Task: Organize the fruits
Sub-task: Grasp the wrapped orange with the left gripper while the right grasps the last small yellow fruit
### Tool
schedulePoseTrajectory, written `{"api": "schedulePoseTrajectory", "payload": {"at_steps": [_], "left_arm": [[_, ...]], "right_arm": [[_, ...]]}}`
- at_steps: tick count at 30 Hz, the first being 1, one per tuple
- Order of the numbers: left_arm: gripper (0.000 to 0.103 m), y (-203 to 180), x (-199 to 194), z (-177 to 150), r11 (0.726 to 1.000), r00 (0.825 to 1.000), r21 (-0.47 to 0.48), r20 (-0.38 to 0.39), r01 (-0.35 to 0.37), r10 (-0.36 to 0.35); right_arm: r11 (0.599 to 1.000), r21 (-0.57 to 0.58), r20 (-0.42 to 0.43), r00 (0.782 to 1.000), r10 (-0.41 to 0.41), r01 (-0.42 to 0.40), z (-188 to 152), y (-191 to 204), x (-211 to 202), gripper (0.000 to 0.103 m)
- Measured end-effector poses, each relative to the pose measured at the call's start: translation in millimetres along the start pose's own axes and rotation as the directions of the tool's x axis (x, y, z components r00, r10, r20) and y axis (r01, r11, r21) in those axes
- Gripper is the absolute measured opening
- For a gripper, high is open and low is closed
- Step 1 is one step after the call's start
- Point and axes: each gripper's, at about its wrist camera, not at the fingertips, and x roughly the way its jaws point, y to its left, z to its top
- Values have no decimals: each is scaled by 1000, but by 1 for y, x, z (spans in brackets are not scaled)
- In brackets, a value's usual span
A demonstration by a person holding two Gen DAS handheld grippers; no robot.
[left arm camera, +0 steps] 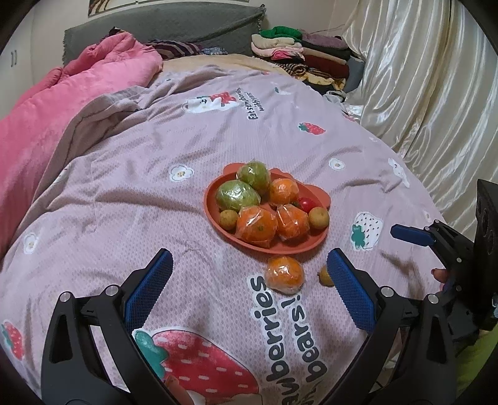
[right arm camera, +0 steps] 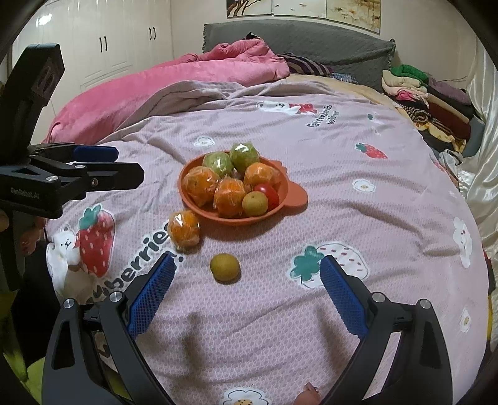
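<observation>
— Blue-padded and spread wide, the left gripper [left arm camera: 249, 280] is hovering low over the bedspread [left arm camera: 124, 202], gripping nothing. What's lying ahead of it?

— Going left to right in the left wrist view: a loose wrapped orange [left arm camera: 284, 274] is sitting on the bedspread between the pads, just short of the plate's near rim. Right of it a small yellow-brown fruit [left arm camera: 325, 275] is peeking out from behind the right-hand pad [left arm camera: 350, 291], partly hidden.

— And the plate?

— The orange plate [left arm camera: 280, 247] is resting on the bed beyond them, its long axis running left to right in that view, its two little ear tabs pointing away toward the headboard [left arm camera: 174, 28]. It's carrying two green wrapped fruits [left arm camera: 238, 194] at the back left, three wrapped oranges [left arm camera: 256, 224], a red tomato [left arm camera: 306, 204] and two small yellow-brown fruits.

— How's the right gripper [right arm camera: 246, 280] standing?

— Also released, its pads well apart and clasping nothing. From its camera the loose wrapped orange is lying to the left, near the plate's rim, and the small yellow-brown fruit is sitting apart from it, straight ahead between the pads, round, so I can't give it a long axis. There the plate's ears are pointing right.

— Anything else around?

— A pink blanket [left arm camera: 77, 93] is bunched at the far left, and a stack of folded clothes [left arm camera: 298, 53] is sitting far right beside a shiny cream curtain [left arm camera: 420, 78].
</observation>
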Motion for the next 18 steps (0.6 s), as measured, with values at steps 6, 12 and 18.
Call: {"api": "schedulePoseTrajectory", "payload": {"at_steps": [6,12,18], "left_arm": [[93,-2,5,-3,1000,1000,3,-11,4,-4],[93,-2,14,-10,1000,999,2,-37,18,-18],[93,0,23,-18,999,998,-7,-60,34,-34]], "right_arm": [[1000,0,-11,1000,6,-6,-5,0,5,94],[1000,-8,-30,999,17,-17,-9,2,13,94],[1000,-17,-51,998,23,-24,-13,2,23,92]]}}
